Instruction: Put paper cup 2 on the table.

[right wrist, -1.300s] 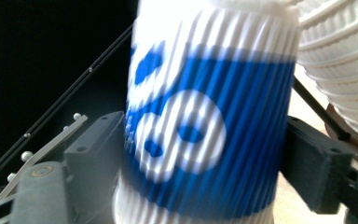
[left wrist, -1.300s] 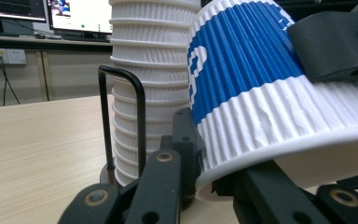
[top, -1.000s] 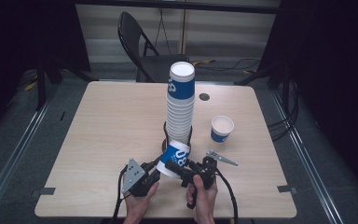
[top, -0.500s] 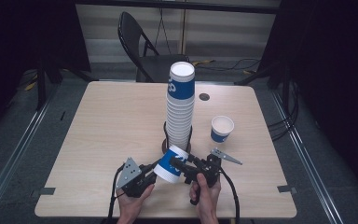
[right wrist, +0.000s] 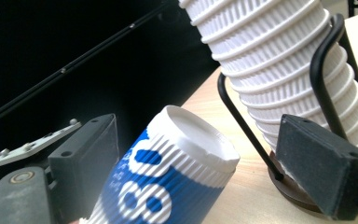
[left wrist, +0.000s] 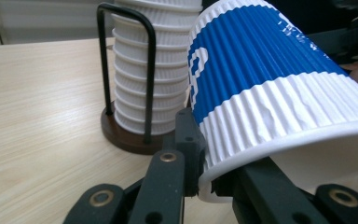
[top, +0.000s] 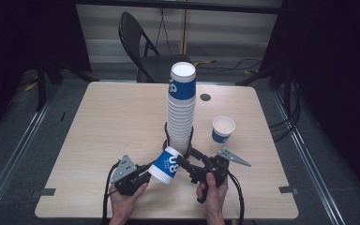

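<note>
A blue-and-white ribbed paper cup (top: 167, 164) hangs tilted on its side above the table's front, just before the tall cup stack (top: 182, 108). My left gripper (top: 149, 176) is shut on the cup's rim (left wrist: 214, 179), one jaw outside the wall and one inside the mouth. From the right, my right gripper (top: 183, 164) stands open around the cup's base (right wrist: 191, 135). In the right gripper view there is a gap between the cup and the right-hand pad (right wrist: 321, 172). The stack (right wrist: 270, 56) stands in a black wire holder (left wrist: 126, 140) on a brown base.
A single upright cup (top: 223, 129) stands on the wooden table (top: 112, 122) right of the stack. A small dark hole (top: 205, 97) lies behind it. A folding chair (top: 140, 47) stands beyond the far edge. Cables trail from both grippers to the front edge.
My left gripper has carried the cup a little to the left and toward the front, away from the stack's foot. The right gripper has hardly moved.
</note>
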`<action>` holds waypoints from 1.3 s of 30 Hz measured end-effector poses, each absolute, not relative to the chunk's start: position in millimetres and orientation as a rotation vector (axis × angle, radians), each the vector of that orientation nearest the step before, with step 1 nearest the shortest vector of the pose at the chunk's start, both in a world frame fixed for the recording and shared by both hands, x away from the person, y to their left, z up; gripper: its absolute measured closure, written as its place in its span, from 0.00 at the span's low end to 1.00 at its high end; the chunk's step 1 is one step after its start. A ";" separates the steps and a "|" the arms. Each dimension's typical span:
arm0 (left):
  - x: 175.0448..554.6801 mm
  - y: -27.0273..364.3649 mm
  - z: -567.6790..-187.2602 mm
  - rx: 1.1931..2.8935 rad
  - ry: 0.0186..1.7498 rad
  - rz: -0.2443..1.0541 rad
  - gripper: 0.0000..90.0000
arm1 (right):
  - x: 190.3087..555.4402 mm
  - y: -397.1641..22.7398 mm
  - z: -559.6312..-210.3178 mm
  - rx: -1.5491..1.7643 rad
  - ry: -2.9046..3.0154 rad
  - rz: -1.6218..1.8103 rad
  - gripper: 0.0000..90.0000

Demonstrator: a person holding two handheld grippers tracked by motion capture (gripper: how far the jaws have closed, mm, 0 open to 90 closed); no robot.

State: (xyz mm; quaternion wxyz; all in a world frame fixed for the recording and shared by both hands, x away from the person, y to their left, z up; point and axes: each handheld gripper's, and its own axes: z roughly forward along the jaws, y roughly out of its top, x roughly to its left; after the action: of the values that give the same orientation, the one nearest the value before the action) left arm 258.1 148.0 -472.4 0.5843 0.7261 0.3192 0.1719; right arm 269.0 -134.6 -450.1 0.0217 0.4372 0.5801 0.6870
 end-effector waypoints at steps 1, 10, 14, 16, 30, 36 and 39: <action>258.9 149.7 -470.8 1.707 0.745 0.406 0.94 | 268.6 -135.0 -449.8 1.341 1.799 2.119 0.14; 261.5 156.1 -464.7 1.775 0.770 0.415 0.94 | 267.0 -136.3 -451.4 1.266 1.871 2.022 0.15; 261.8 157.6 -459.5 1.810 0.779 0.398 0.94 | 265.2 -135.9 -452.3 1.217 1.904 1.954 0.14; 262.2 158.3 -456.8 1.831 0.785 0.401 0.94 | 265.0 -135.7 -452.7 1.189 1.905 1.919 0.14; 268.3 164.8 -436.7 1.955 0.817 0.357 0.94 | 258.0 -134.0 -460.0 1.058 1.929 1.675 0.14; 276.6 165.5 -432.1 2.004 0.850 0.319 0.94 | 256.9 -131.5 -463.7 0.994 1.938 1.578 0.14; 278.7 165.7 -429.4 2.014 0.861 0.309 0.94 | 256.3 -128.8 -464.9 0.986 1.943 1.527 0.15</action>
State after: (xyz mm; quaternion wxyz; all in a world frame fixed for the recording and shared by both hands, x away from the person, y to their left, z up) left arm 278.7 165.7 -429.4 0.4484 0.8138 0.3480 0.1248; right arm 256.3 -128.8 -464.9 0.2383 0.3598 0.7091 0.5576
